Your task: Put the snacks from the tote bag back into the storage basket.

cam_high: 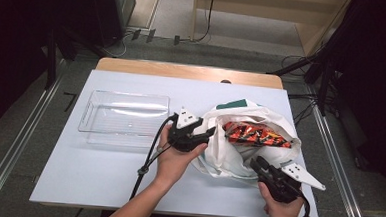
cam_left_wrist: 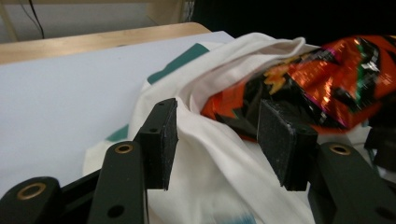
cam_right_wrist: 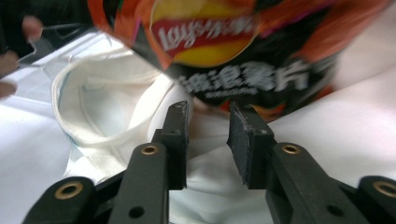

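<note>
High view: chip packet (cam_high: 257, 135) sits in white cloth bag (cam_high: 238, 156) at table's (cam_high: 77, 177) right; clear tray (cam_high: 123, 117) at left holds nothing, so transfer not begun; left gripper (cam_high: 207, 134) at bag's mouth, right gripper (cam_high: 257, 167) at bag's near edge.
Left gripper view: jaws spread over bag fabric, gripping nothing; bare tabletop toward tray.
Right gripper view: jaws parted, nothing pinched; packet just ahead.

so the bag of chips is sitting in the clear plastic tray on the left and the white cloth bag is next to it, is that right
Not quite. The bag of chips lies in the mouth of the white cloth bag, not in the tray. The clear plastic tray on the left holds nothing, as the high view shows. The cloth bag does lie beside the tray, on its right.
</note>
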A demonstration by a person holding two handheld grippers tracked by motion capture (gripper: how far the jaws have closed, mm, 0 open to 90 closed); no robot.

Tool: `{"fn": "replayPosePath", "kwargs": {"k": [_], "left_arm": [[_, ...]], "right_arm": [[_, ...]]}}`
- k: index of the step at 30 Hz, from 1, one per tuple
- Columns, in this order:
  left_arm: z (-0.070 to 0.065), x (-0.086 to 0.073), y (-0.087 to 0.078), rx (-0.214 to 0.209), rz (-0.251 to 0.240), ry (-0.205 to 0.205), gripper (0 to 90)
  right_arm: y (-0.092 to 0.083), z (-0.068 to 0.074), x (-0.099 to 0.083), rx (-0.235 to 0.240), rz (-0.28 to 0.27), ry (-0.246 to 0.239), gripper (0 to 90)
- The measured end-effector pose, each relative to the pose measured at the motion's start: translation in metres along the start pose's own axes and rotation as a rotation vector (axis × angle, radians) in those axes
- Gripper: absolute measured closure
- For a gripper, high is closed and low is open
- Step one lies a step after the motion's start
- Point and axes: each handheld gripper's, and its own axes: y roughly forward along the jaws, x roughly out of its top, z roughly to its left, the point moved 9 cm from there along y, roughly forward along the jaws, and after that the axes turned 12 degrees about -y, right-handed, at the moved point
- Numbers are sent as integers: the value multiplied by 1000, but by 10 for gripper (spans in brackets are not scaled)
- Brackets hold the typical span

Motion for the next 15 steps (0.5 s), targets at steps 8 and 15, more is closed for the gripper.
{"fn": "replayPosePath", "kwargs": {"k": [8,15], "left_arm": [[5,-39,7,24,32,1,713],[3,-50,20,30,53,0,805]], "right_arm": [[-19,-29,4,-149,-11,15,468],[-9,-47,13,-184,-33,40,334]]}}
